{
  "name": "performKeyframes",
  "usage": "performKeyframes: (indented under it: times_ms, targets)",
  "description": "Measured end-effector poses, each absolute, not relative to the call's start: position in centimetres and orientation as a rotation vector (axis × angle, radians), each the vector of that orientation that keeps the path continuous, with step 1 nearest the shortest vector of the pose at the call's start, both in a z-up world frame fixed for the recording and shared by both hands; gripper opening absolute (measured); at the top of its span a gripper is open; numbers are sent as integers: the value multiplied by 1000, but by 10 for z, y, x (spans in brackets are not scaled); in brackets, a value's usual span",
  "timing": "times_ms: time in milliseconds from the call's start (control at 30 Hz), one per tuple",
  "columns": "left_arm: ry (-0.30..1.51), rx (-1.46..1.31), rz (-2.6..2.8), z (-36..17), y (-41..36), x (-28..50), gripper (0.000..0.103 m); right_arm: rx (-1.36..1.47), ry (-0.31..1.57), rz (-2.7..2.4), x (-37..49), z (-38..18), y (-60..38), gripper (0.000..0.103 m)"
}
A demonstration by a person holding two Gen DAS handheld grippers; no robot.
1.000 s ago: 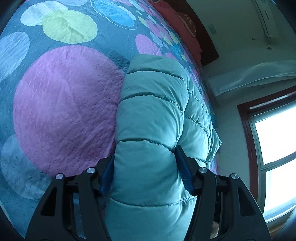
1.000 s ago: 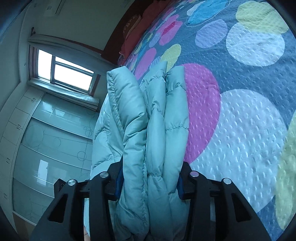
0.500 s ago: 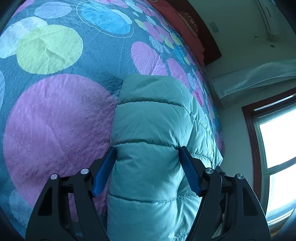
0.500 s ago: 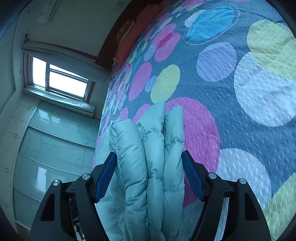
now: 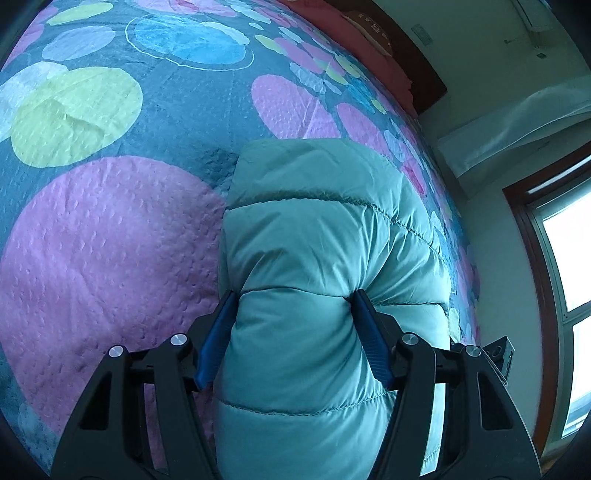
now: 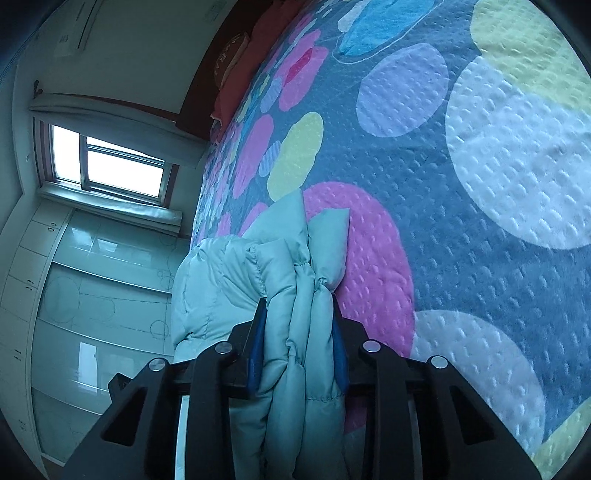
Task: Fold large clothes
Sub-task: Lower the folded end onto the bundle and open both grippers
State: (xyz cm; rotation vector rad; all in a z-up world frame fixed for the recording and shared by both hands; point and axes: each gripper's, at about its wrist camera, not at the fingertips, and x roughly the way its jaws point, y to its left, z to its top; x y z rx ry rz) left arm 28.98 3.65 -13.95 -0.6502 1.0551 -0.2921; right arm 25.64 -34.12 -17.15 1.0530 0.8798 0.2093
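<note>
Both wrist views close above bedspread; sharing jacket.

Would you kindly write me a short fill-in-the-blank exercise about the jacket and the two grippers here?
1. Both grippers are shut on a teal ____ jacket.
2. The left gripper pinches a thicker bundle than the ____ gripper.
3. The jacket lies on a bedspread printed with coloured ____.
4. The gripper pads are ____ in colour.

Missing words: puffer; right; circles; blue

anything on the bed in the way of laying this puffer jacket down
Nothing visible. Both claws, left claw and right claw, are shut on the teal puffer jacket, and the spotted bedspread beside and ahead of it looks bare up to the red pillows.
</note>
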Motion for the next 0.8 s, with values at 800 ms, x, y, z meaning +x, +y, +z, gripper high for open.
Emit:
performKeyframes:
  times_ms: [800]
  targets:
    - [1053,-721,-387,-140,55,184,59,1029,928,281,142,-155,-303,60]
